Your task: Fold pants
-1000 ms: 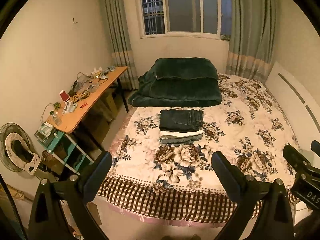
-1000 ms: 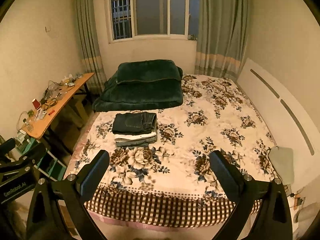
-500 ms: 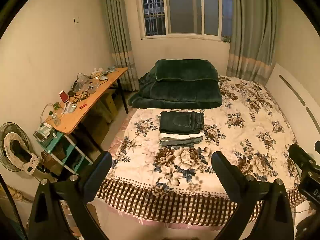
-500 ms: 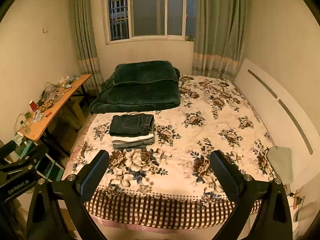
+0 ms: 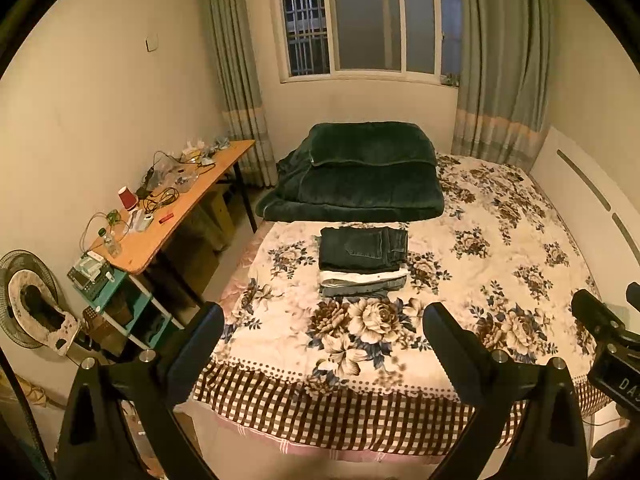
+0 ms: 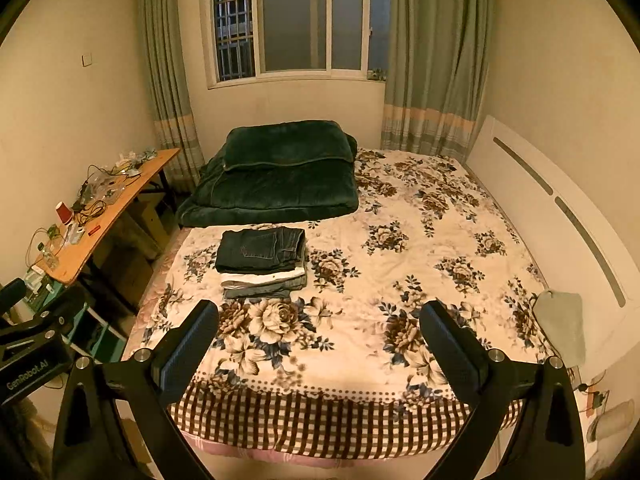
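left claw (image 5: 320, 336) and right claw (image 6: 318, 330) both gape wide, holding nothing, short of the bed's foot edge.
folded pants (image 5: 362, 245) top a small stack (image 5: 362, 278) near the bed's (image 5: 500, 248) left edge; the denim looks soft but heavy, likely best pinched at the thick folded edge.

Both tools are matte black. The left gripper (image 5: 322, 330) has two broad tapered fingers (image 5: 200, 336) on angular arms with silver screws. The right gripper (image 6: 318, 326) matches it, with ribbed pads (image 6: 188, 344). White lettering marks each body.
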A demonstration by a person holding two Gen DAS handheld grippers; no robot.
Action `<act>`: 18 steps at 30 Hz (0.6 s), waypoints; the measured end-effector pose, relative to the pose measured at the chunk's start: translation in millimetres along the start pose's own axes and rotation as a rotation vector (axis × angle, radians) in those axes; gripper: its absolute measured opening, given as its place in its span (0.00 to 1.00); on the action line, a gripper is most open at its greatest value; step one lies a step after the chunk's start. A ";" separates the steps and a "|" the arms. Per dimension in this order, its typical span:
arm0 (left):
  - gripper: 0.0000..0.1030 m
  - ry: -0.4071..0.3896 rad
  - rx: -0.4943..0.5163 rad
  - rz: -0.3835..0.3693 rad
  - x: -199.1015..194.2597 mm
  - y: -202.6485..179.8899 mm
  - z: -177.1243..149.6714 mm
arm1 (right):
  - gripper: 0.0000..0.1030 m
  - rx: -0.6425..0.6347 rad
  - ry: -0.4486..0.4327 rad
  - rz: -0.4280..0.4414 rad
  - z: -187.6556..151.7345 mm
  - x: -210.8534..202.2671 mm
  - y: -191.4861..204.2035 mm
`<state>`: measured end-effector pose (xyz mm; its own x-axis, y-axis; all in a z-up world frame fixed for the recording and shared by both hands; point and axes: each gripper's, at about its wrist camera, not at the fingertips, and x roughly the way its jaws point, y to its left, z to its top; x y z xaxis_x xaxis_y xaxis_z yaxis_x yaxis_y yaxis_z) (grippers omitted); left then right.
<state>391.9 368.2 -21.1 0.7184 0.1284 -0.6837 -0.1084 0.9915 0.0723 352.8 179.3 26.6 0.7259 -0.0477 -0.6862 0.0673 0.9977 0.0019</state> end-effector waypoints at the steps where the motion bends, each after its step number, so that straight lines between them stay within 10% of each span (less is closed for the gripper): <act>1: 0.99 0.001 0.002 0.000 0.1 0.5 0.0 | 0.99 -0.001 0.001 0.000 -0.1 -1.0 0.1; 18: 0.99 0.000 0.005 0.000 1.4 -0.4 1.3 | 1.00 0.007 0.006 0.002 -2.5 4.2 2.6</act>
<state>393.8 367.9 -21.1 0.7182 0.1279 -0.6840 -0.1046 0.9916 0.0756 354.4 181.8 22.0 0.7220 -0.0453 -0.6904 0.0704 0.9975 0.0081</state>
